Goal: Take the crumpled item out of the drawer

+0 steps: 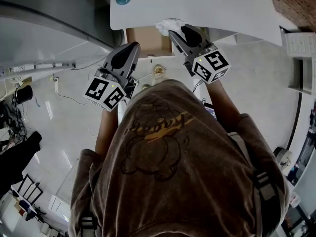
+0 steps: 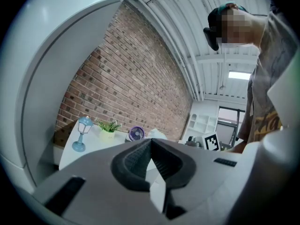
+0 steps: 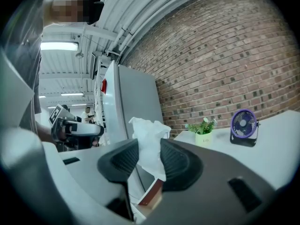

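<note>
1. Gripping the white crumpled item (image 3: 149, 131), our right gripper (image 3: 149, 146) presses its two dark pads on the item's lower half. The upper folds stand free above the fingertips.
2. Our left gripper (image 2: 150, 143) has its jaws closed together, pad against pad at the tips, and nothing sits between them.
3. In the head view we hold both grippers out in front of us, side by side and apart. The right marker cube (image 1: 211, 65) and the left marker cube (image 1: 104, 93) are the parts nearest our body. The right gripper reaches further towards the white table (image 1: 212, 9).
4. The drawer (image 1: 144, 38) stands pulled open under the table's front edge, with its brown wooden inside showing. From above, the crumpled item appears at the drawer's right-hand corner, against the table's edge. We cannot tell there whether it hangs fully clear of the opening.
5. In the right gripper view a wood-edged panel shows just below the jaws, too blurred for us to name.
6. On the tabletop we see a blue lamp (image 2: 82, 132), a potted plant (image 2: 108, 128) and a purple fan (image 2: 136, 134), with the plant between the other two.
7. A brick wall (image 3: 225, 55) rises behind the table, and a tall white cabinet (image 3: 131, 102) stands beside it.
</note>
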### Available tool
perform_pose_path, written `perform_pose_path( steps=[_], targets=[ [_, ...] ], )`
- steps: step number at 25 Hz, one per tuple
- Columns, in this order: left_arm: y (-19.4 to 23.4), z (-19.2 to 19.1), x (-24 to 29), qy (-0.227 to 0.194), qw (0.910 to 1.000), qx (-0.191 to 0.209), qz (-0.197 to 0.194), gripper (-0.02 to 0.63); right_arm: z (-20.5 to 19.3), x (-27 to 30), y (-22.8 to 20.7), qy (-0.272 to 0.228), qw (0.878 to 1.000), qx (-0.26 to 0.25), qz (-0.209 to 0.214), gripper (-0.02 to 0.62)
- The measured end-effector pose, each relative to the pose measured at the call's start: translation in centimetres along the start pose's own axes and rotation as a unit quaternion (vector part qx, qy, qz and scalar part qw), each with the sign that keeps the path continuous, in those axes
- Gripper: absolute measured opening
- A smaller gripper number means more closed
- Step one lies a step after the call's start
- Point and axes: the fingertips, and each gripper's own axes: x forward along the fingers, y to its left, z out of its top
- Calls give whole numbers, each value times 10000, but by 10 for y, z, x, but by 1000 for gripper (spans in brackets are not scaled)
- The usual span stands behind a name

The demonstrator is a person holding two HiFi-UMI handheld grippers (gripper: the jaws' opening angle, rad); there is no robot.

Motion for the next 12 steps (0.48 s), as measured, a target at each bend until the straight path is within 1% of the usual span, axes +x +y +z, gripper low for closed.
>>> perform_pose_path(
  steps=[4, 12],
  targets=[
    [2, -5, 0, 56, 10000, -6, -25, 8, -9, 7, -2, 66, 10000, 33, 24, 141],
    [11, -5, -5, 92, 9999, -1, 99, 8, -11, 13, -2, 103, 9999, 63, 80, 141]
  ],
)
